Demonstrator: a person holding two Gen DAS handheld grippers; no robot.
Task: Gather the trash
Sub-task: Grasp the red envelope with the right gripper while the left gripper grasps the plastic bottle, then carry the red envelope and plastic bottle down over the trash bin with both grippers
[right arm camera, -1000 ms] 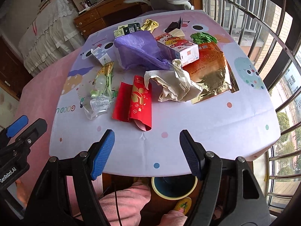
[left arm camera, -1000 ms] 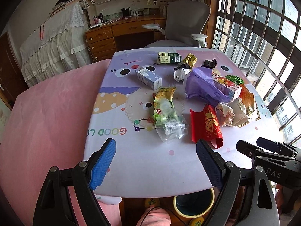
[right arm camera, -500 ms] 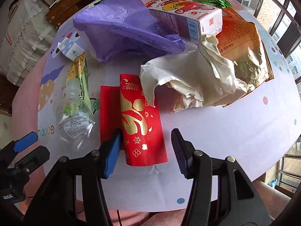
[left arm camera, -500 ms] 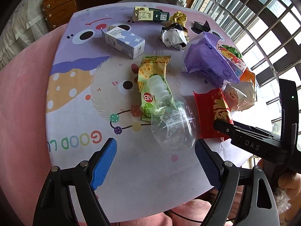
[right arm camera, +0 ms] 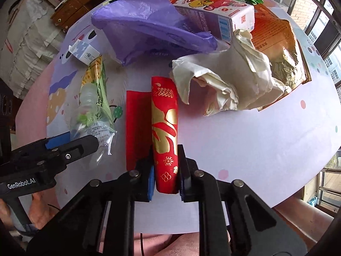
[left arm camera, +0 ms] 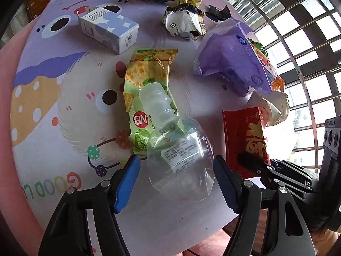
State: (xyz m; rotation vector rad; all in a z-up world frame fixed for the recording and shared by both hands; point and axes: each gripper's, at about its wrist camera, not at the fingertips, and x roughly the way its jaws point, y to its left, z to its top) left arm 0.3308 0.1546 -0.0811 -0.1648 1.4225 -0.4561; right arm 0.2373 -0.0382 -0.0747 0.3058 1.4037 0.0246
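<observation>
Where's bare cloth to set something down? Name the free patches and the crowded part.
Free: the near right tablecloth, between the red packet and crumpled cream paper; also left of the green wrapper. Crowded: the far side around the purple bag.

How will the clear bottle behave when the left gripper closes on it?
The clear bottle looks empty and thin-walled, so probably light, and it may crumple. Lying on its side, it could roll or slip between the open left gripper fingers.

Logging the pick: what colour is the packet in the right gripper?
Red with gold print, clearest in the right wrist view.
</observation>
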